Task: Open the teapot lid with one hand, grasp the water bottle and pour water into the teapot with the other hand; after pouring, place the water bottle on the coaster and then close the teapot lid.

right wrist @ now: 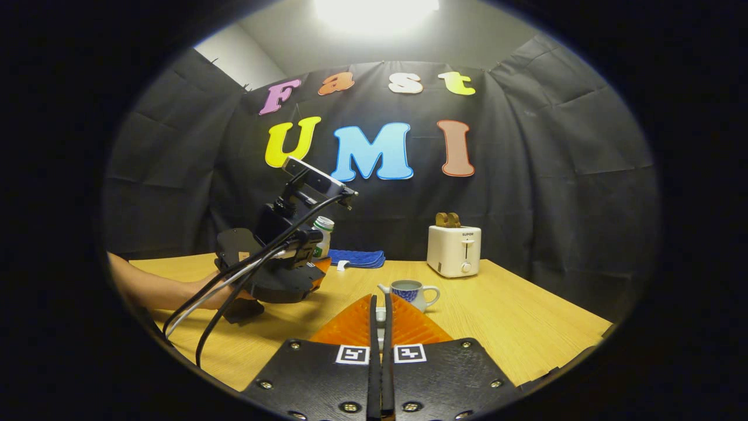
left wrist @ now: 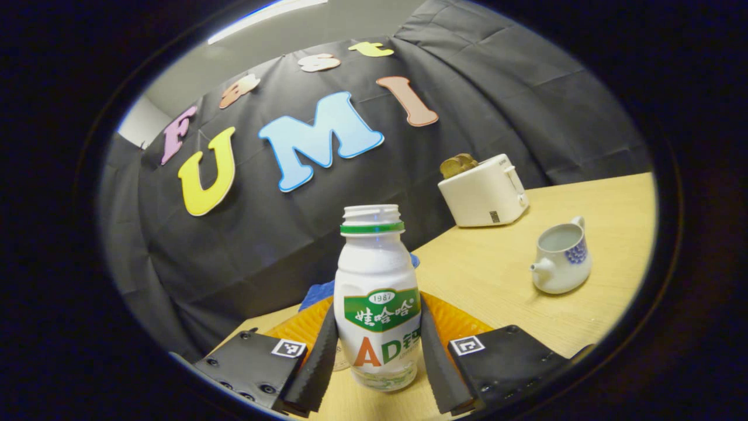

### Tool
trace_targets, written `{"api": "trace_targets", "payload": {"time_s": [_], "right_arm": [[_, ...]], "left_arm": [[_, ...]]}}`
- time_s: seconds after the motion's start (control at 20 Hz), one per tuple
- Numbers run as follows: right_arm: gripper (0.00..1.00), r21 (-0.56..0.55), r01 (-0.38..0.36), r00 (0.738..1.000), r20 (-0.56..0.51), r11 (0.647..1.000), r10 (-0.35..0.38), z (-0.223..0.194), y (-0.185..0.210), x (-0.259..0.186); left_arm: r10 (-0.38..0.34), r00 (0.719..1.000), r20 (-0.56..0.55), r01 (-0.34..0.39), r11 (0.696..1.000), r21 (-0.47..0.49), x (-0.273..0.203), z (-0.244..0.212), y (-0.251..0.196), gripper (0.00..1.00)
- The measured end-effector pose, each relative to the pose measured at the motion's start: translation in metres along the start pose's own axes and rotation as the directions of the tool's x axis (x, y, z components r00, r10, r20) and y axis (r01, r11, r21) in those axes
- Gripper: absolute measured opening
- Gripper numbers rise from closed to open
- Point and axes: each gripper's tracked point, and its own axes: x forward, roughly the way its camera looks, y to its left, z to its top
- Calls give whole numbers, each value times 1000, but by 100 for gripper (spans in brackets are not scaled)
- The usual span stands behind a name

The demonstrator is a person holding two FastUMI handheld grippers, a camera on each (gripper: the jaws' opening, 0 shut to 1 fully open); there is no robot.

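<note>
I am seeing my left gripper [left wrist: 378, 356] gripping the bottle [left wrist: 377, 304] with both fingers pressing its sides; it is standing upright and uncapped at 6 o'clock in the left gripper view. The teapot [left wrist: 561, 257] is sitting lidless at 3 o'clock on the table [left wrist: 497, 280]. My right gripper [right wrist: 380, 356] is closed on something small and pale I cannot identify.
</note>
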Motion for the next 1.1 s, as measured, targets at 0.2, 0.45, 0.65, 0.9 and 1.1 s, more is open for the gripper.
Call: {"api": "trace_targets", "payload": {"time_s": [0.2,0.45,0.65,0.9,1.1], "right_arm": [[1,18,4,1000,18,1000,-4,1,-6,-9],[1,41,16,999,43,999,-18,0,-18,-26],[1,75,9,999,45,997,-12,1,-21,-31],[1,82,6,997,78,997,-13,12,-22,-36],[1,92,-2,997,78,996,-5,11,-21,-35]], "left_arm": [[-15,1000,-11,15,997,72,-1,4,-11,80],[16,1000,4,-16,956,293,-1,20,-8,79],[15,1000,1,-14,901,434,6,24,-19,80],[-42,999,-14,43,815,578,10,22,-45,80],[-72,997,-36,78,750,656,14,21,-59,75]]}}
